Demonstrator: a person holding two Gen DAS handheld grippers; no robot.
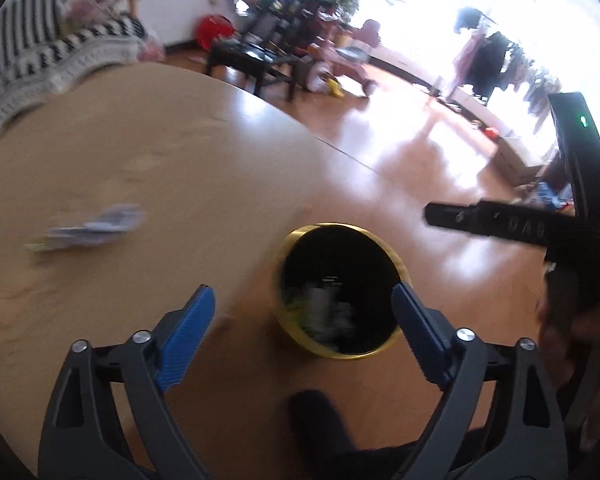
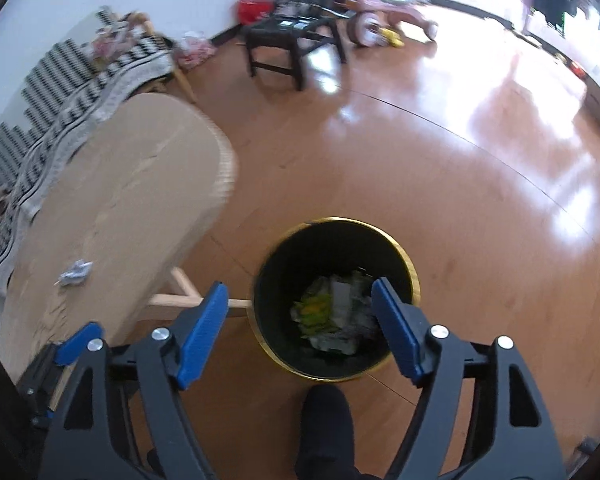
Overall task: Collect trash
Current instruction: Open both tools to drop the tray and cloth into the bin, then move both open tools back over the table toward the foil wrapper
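Crumpled wrapper (image 2: 74, 273) on table (image 2: 120, 184)

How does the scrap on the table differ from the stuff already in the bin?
The scrap on the table is a single small grey-white crumpled piece lying alone on the tabletop; the trash in the bin is a heap of several pieces, with green and yellow among grey-white. The scrap lies in the open, while the heap sits down inside the black gold-rimmed bin. Both look like crumpled paper or wrappers.
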